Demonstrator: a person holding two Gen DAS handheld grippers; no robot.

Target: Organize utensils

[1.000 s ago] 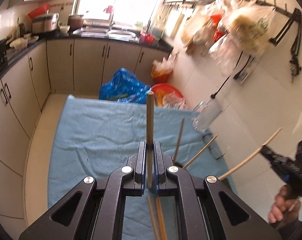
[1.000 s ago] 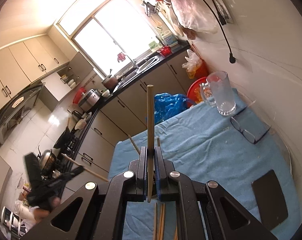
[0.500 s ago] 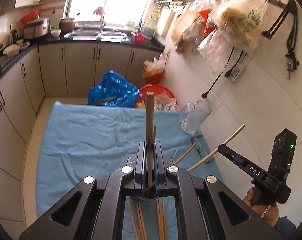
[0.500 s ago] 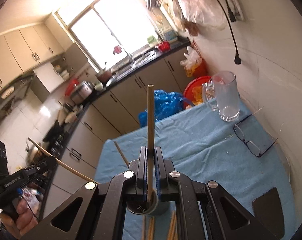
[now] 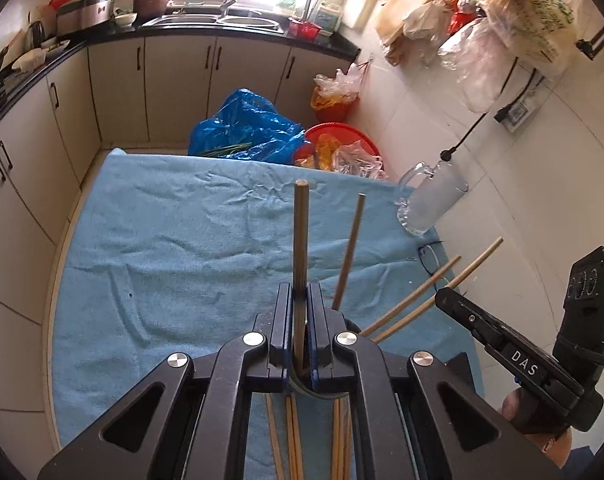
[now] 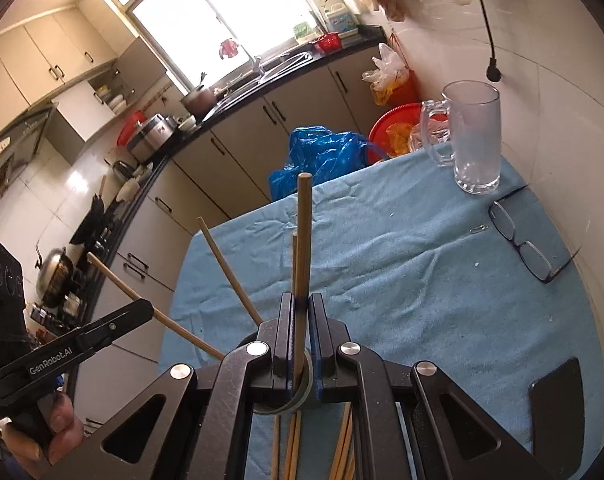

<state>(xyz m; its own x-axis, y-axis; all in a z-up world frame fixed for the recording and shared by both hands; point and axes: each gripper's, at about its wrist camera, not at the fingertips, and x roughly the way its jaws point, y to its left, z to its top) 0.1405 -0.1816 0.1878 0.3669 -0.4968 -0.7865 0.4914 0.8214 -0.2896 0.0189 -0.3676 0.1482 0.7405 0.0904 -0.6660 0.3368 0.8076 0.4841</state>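
- We see one glass mug (image 6: 472, 136), one pair of glasses (image 6: 522, 246) and one round cup (image 6: 297, 394) on the blue cloth (image 5: 173, 240).
- Our left gripper (image 5: 300, 300) is pinched tight on one chopstick (image 5: 300, 236).
- Our right gripper (image 6: 300, 312) is pinched tight on one too (image 6: 303, 236).
- Both sticks' bottom ends are at the cup.
- More sticks (image 5: 289, 436) lie flat on the cloth; we cannot count them all.

The right hand-held gripper (image 6: 299, 344) clamps one upright chopstick (image 6: 303, 240) — above a round holder (image 6: 285, 396).
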